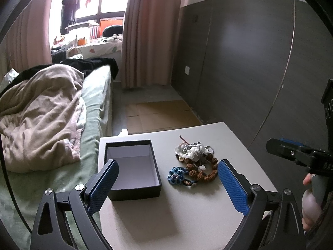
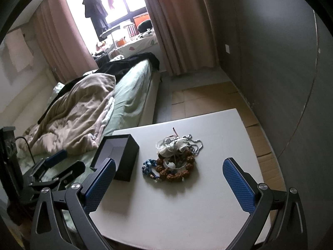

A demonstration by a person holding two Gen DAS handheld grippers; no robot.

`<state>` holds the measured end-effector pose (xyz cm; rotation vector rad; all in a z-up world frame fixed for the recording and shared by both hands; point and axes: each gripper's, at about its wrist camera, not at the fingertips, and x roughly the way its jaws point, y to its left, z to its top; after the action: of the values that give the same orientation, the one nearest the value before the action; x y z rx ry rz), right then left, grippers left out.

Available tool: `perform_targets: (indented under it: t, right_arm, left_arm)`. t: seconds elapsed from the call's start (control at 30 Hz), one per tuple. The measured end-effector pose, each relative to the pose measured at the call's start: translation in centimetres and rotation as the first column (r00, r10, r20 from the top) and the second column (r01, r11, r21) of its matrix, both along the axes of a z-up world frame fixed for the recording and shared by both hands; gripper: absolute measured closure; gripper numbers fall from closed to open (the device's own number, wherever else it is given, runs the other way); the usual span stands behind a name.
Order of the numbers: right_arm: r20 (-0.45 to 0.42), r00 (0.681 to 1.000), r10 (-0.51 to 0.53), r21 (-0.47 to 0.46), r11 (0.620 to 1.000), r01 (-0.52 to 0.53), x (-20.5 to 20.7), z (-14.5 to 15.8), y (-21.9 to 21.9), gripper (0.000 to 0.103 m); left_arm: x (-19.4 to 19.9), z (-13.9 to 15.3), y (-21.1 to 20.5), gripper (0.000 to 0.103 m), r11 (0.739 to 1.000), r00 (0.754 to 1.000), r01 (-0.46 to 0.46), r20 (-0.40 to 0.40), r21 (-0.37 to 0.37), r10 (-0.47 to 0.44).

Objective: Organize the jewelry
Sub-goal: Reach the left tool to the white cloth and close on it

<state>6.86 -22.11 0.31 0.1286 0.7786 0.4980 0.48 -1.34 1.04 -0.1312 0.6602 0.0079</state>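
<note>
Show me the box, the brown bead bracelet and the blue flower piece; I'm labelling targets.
box [image 1: 133, 167], left wrist view, on its pale inner floor.
brown bead bracelet [image 2: 188, 158], right wrist view, on a right-side bead.
blue flower piece [image 1: 176, 175], left wrist view, on the flower's centre.

Bright window [image 1: 91, 0] at 11 o'clock between pink curtains [image 1: 149, 33]; bed [image 1: 93, 104] at 9; grey wall [image 1: 239, 62] at 2.

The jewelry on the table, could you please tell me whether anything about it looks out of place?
Yes: the jewelry lies in one tangled heap on the table, while the open box beside it holds nothing.
</note>
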Motion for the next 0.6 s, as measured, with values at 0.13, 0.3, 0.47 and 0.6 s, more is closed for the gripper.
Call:
perform_targets:
  t: [0.13, 0.3, 0.47, 0.6]
  right_arm:
    - [-0.01, 0.999, -0.05, 0.007, 0.999, 0.05, 0.7, -0.2, -0.4, 0.0]
    - [-0.054, 0.991, -0.124, 0.007, 0.992, 0.125, 2.3, -1.0, -1.5, 0.004]
    - [-0.103, 0.978, -0.181, 0.03, 0.982, 0.185, 3.9, -1.8, -3.1, 0.008]
    - [-0.137, 0.968, -0.21, 0.061, 0.974, 0.22, 4.9, -2.4, -4.2, 0.011]
  left_arm:
    - [0.8, -0.2, 0.3, 0.007, 1.0, 1.0, 0.01, -0.001, -0.028, -0.01]
    - [2.4, -0.9, 0.3, 0.013, 0.996, 0.999, 0.039, -0.017, -0.075, -0.04]
    - [4.0, -2.2, -0.3, 0.025, 0.994, 0.997, 0.061, -0.05, -0.086, -0.065]
    - [5.2, -3.0, -1.1, 0.029, 0.992, 0.994, 0.08, -0.063, -0.094, -0.086]
